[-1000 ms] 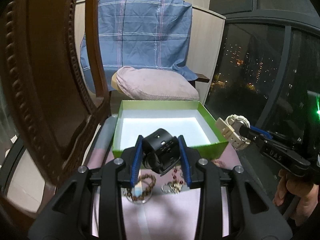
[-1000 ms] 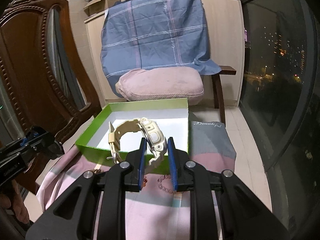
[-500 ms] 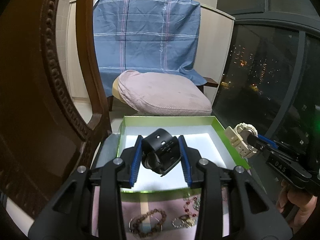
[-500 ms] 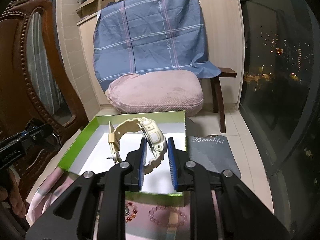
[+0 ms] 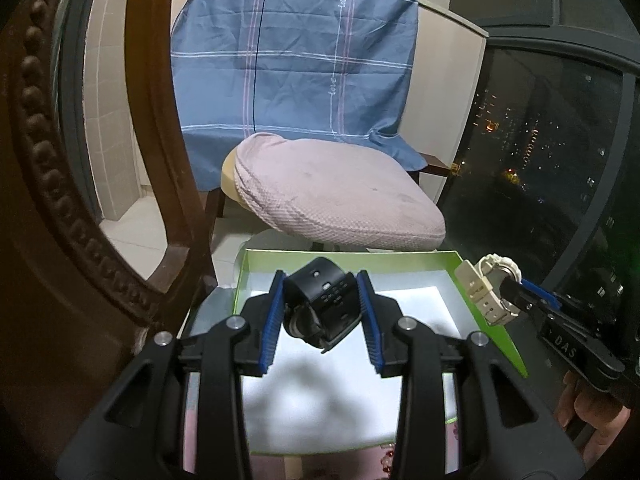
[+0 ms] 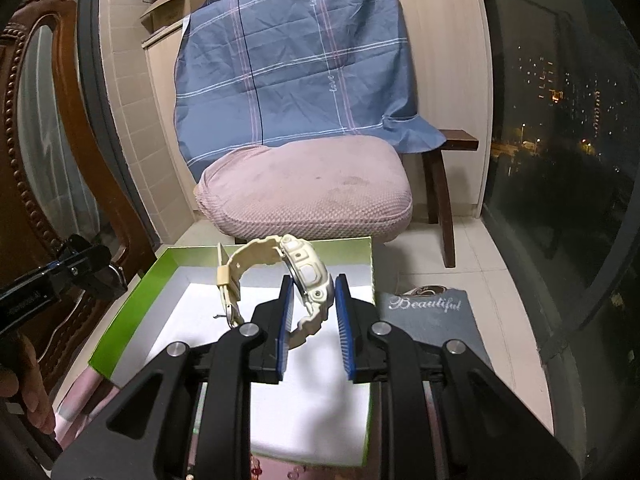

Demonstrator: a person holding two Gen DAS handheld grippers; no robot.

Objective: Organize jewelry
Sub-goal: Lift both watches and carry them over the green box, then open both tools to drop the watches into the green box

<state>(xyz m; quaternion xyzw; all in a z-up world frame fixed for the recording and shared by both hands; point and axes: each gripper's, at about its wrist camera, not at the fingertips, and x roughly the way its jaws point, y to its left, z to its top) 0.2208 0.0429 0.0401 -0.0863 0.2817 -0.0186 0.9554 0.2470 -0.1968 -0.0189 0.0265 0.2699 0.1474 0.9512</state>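
The green box (image 5: 496, 332) with its white floor is the landmark here. The left tongs (image 5: 320, 320) reach forward and slant downward over the near half of the box, their blue pads closed on a black watch (image 5: 320, 308) that sits tilted between them, above the white floor and not touching it. The right tongs (image 6: 312, 312) point the same way, also slanting down, over the box's right half as their own camera sees it. They are clamped on the case of a cream watch (image 6: 308, 272), whose strap (image 6: 230, 280) curls out to the left and hangs free over the white floor.

In the left camera the right tongs (image 5: 508, 300) come in from beyond the box's right wall, the cream watch (image 5: 484, 288) at their tip above that wall, and fingers of the person's right hand (image 5: 592, 412) wrap the handle below. In the right camera the left tongs (image 6: 100, 276) show at the box's left side, with part of the left hand (image 6: 24, 392) underneath.

Beyond the far wall of the box stands a chair with a pink cushion (image 6: 308, 188) and a blue checked cloth (image 6: 296, 64) draped over its back. A grey cloth (image 6: 432, 320) lettered "Beautiful" lies just right of the box. A carved wooden chair back (image 5: 80, 200) rises to the box's left. A pink cloth (image 6: 80, 392) lies under the box's near edge.
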